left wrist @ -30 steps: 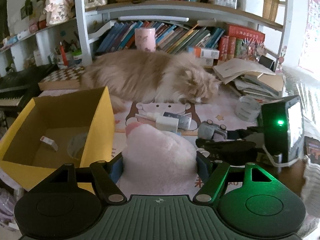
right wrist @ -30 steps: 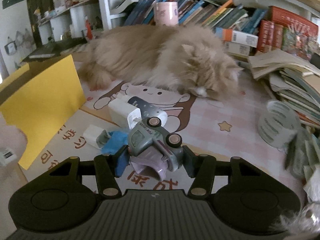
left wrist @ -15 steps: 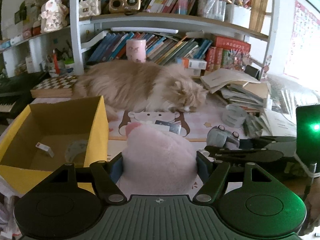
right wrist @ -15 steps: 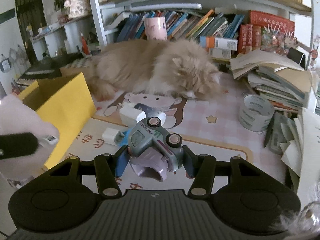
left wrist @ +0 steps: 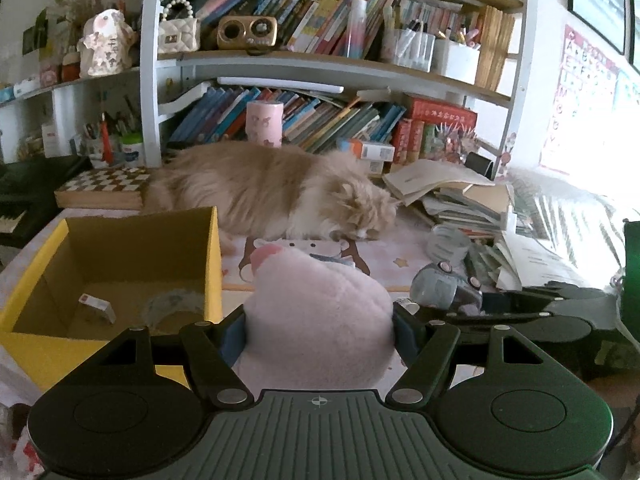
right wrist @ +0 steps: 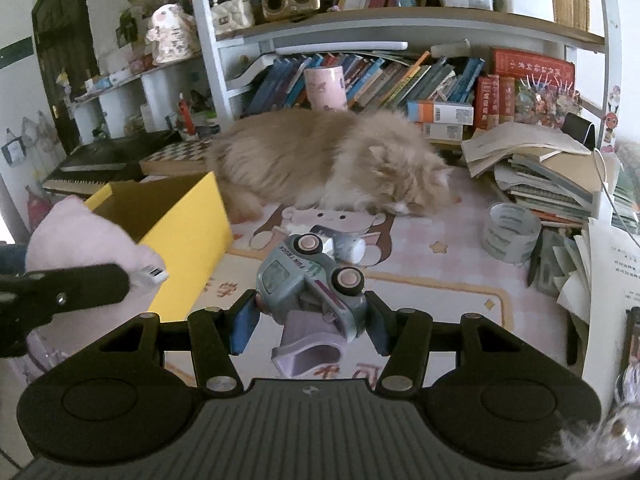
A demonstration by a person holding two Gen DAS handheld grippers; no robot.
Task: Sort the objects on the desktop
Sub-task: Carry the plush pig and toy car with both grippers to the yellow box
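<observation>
Jaws of your left gripper (left wrist: 319, 330) are clamped on the pink plush toy (left wrist: 320, 312), one blue pad pressed into each side of its soft body, and it hangs clear of the desk (left wrist: 404, 276). Just to the left of it sits the yellow cardboard box (left wrist: 212, 264), open at the top, with a small white packet (left wrist: 96, 305) and a roll of clear tape (left wrist: 172, 308) lying on its floor. In your right wrist view the plush (right wrist: 84, 240) and its white tag show beside the box's near yellow wall (right wrist: 188, 240).

Moving right, your right gripper (right wrist: 310, 318) has its jaws closed on the grey toy truck (right wrist: 308, 284), which is tilted with its pink wheels facing up and a lilac scoop hanging below. It too is off the desk, over the cartoon-printed mat (right wrist: 440, 280). Beyond it on the mat lie a white charger and a small grey bottle (right wrist: 348, 246), touching each other.

Behind these a long-haired tan cat (right wrist: 332, 164) lies stretched along the desk in front of the bookshelf. Further right stands another tape roll (right wrist: 510, 232), next to a leaning stack of books and papers (right wrist: 548, 176).
</observation>
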